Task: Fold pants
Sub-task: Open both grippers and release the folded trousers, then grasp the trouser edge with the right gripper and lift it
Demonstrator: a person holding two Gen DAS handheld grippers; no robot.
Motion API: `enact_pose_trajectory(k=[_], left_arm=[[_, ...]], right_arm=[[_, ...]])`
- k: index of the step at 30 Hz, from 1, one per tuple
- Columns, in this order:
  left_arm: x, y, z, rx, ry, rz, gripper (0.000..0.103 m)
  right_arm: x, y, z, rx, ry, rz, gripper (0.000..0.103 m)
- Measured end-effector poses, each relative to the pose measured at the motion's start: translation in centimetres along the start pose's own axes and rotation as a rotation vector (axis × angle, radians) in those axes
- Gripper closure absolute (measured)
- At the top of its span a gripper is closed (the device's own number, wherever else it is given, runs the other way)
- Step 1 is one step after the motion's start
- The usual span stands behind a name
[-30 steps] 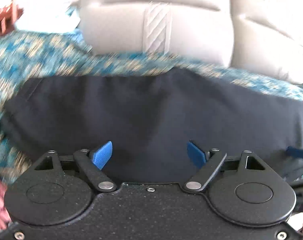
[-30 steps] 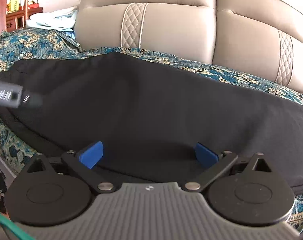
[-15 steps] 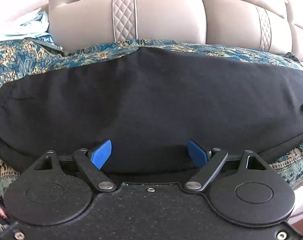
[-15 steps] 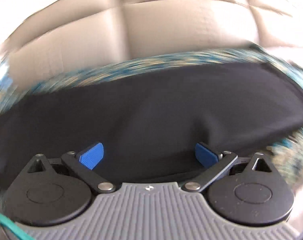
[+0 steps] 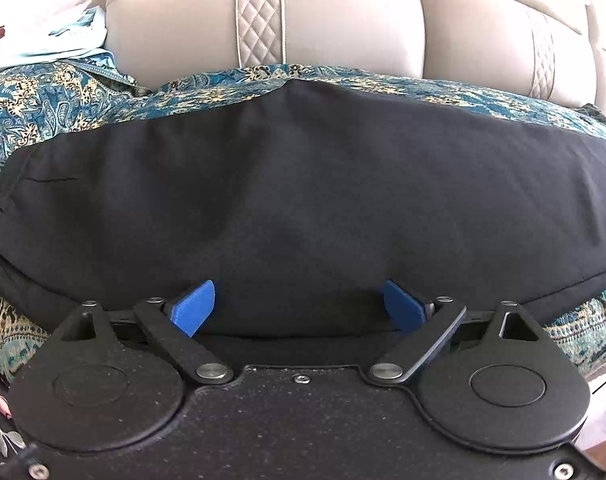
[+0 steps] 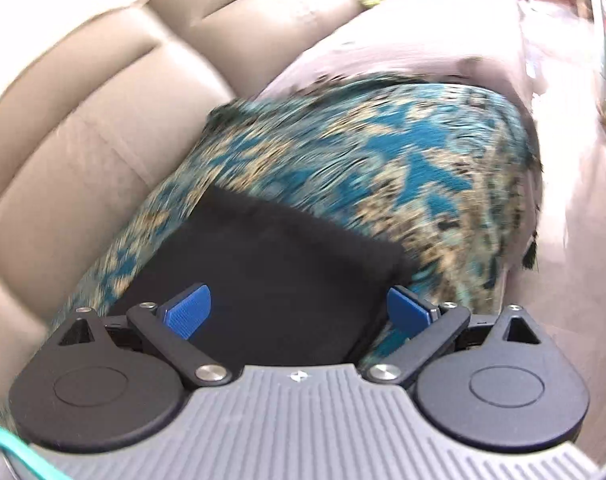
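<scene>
The soft, limp black fabric pants [image 5: 303, 184], spread on the patterned teal sofa cover [image 6: 383, 152], are best pinched at the leg hem, both the left tool [image 5: 299, 306], just widened, and the right tool [image 6: 299, 312] being wide and empty.

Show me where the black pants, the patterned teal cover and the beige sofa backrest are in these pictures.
black pants [image 5: 303, 184]: left wrist view, middle of the flat dark fabric.
patterned teal cover [image 6: 403, 152]: right wrist view, bare stretch beyond the pants' end.
beige sofa backrest [image 5: 175, 24]: left wrist view, plain cushion panel.
</scene>
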State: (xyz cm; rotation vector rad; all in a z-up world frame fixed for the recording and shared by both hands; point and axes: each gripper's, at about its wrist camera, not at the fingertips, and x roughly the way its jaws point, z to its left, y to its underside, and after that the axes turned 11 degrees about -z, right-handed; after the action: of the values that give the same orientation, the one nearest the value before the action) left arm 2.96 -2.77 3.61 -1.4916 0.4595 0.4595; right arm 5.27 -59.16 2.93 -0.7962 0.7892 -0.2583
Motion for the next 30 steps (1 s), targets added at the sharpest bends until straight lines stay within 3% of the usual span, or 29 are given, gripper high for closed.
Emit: enact_pose_trajectory(k=[6, 10, 14, 22, 24, 26, 30], left_arm=[[0.4, -0.2, -0.1, -0.009, -0.005, 0.013, 0.007], [0.5, -0.1, -0.2, -0.010, -0.009, 0.012, 0.005], [0.6, -0.1, -0.2, -0.009, -0.010, 0.015, 0.005], [0.7, -0.2, -0.2, -0.005, -0.008, 0.026, 0.005], [0.7, -0.2, -0.2, -0.005, -0.008, 0.032, 0.005], [0.8, -0.3, -0.2, -0.006, -0.003, 0.042, 0.005], [1.0, -0.7, 0.1, -0.004, 0.006, 0.067, 0.005]], right_arm=[[1.1, -1.0, -2.7, 0.084, 0.063, 0.007, 0.002], [1.8, -0.7, -3.1, 0.118, 0.012, 0.062, 0.008], [1.6, -0.5, -3.2, 0.150, -0.031, 0.060, 0.013], [1.2, -0.6, -3.3, 0.134, -0.019, 0.057, 0.055], [1.2, -0.4, -2.7, 0.109, -0.018, 0.060, 0.057], [1.4, -0.2, -2.1, 0.076, -0.016, 0.044, 0.046], [2.6, -0.2, -1.6, 0.032, 0.029, -0.007, 0.050]])
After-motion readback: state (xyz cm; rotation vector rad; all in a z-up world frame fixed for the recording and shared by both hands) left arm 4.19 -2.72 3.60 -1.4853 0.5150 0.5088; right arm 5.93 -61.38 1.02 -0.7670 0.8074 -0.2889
